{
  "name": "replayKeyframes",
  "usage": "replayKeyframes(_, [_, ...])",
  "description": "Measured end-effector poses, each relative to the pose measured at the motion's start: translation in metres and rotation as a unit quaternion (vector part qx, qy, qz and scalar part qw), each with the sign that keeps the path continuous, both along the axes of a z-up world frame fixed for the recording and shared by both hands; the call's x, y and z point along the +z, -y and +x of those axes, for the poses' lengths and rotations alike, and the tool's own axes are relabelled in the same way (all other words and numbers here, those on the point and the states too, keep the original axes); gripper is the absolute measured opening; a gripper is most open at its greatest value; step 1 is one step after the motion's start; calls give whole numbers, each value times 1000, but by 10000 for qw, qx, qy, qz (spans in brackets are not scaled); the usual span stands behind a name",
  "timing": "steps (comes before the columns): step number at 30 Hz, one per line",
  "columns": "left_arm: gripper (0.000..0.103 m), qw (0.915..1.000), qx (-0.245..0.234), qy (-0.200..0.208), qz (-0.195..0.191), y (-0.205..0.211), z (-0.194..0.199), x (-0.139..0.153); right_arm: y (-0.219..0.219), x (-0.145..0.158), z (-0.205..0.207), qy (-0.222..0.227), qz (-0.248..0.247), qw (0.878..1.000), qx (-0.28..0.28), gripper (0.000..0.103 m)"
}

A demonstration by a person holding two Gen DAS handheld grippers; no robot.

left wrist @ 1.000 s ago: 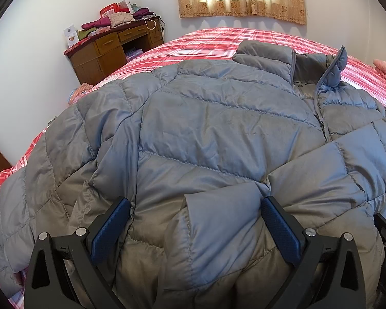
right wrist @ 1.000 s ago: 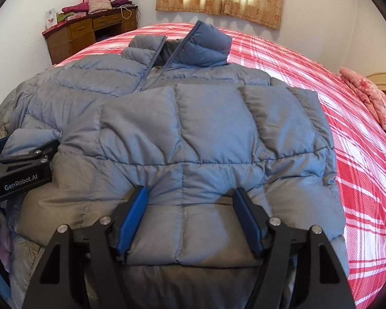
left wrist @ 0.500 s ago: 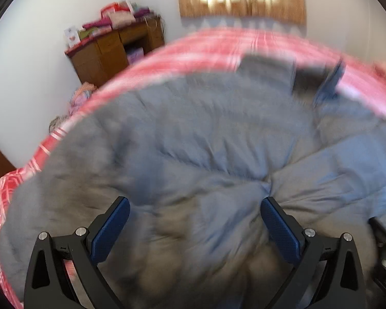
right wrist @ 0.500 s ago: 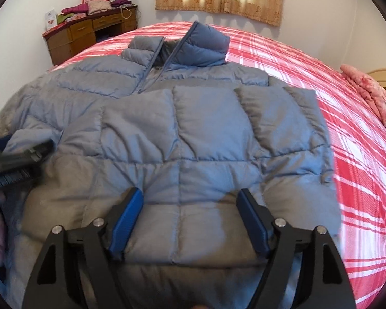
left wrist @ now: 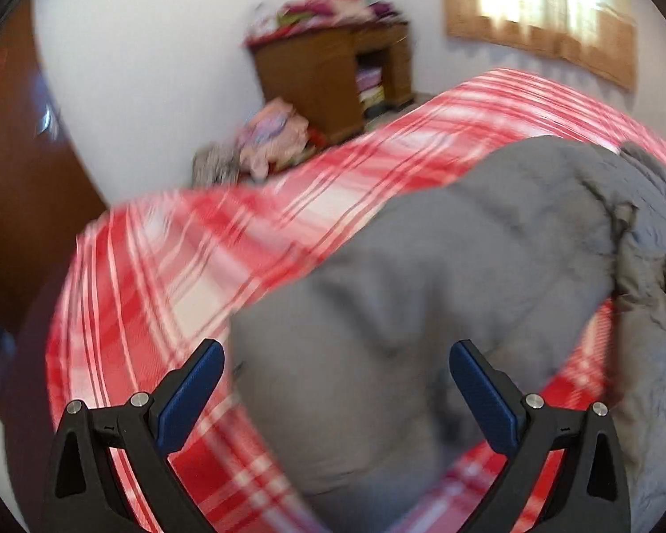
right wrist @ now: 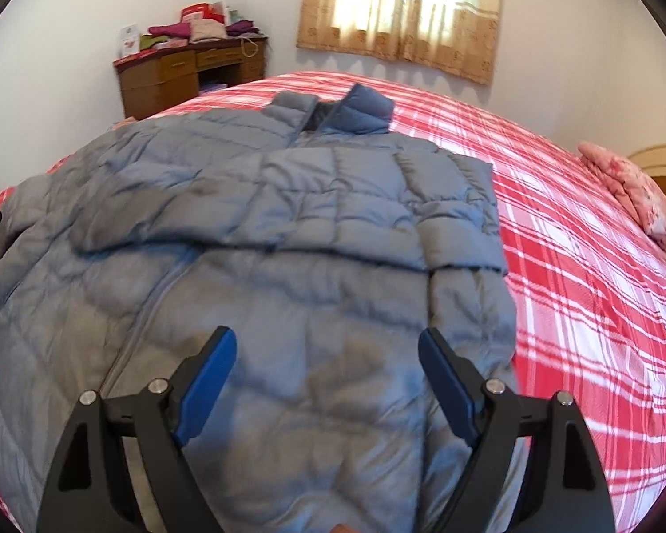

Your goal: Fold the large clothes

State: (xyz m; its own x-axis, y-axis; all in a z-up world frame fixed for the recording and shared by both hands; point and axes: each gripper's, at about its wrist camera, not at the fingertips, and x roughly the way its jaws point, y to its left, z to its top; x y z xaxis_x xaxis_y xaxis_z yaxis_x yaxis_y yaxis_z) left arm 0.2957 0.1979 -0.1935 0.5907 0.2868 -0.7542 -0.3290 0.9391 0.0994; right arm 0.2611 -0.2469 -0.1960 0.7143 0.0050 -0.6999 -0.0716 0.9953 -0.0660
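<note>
Grey down jacket [right wrist: 288,266] spread on the red plaid bed [right wrist: 577,266], collar [right wrist: 333,111] toward the curtained window; its long axis runs from collar to the hem nearest the cameras. One sleeve [right wrist: 377,204] lies folded across the chest. Right gripper [right wrist: 328,368]: jaws opening, poised over the lower body panel, gripping nothing. Left gripper [left wrist: 335,382]: jaws wide, empty, over what appears, through heavy blur, to be the other sleeve [left wrist: 399,311] at the bed's edge. Risks: the puffy fill springs the folded sleeve back; a grab of only the top layer skews the fold.
</note>
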Motion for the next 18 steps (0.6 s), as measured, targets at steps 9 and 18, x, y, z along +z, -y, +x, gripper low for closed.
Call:
replayKeyframes(9, [9, 9973, -568, 226, -411, -4, 7, 1, -5, 16, -16, 266, 28, 9996, 109, 86])
replayKeyframes(18, [8, 9829, -725, 1386, 971, 7, 11, 119, 33, 30, -21, 594, 300, 9967, -467, 86])
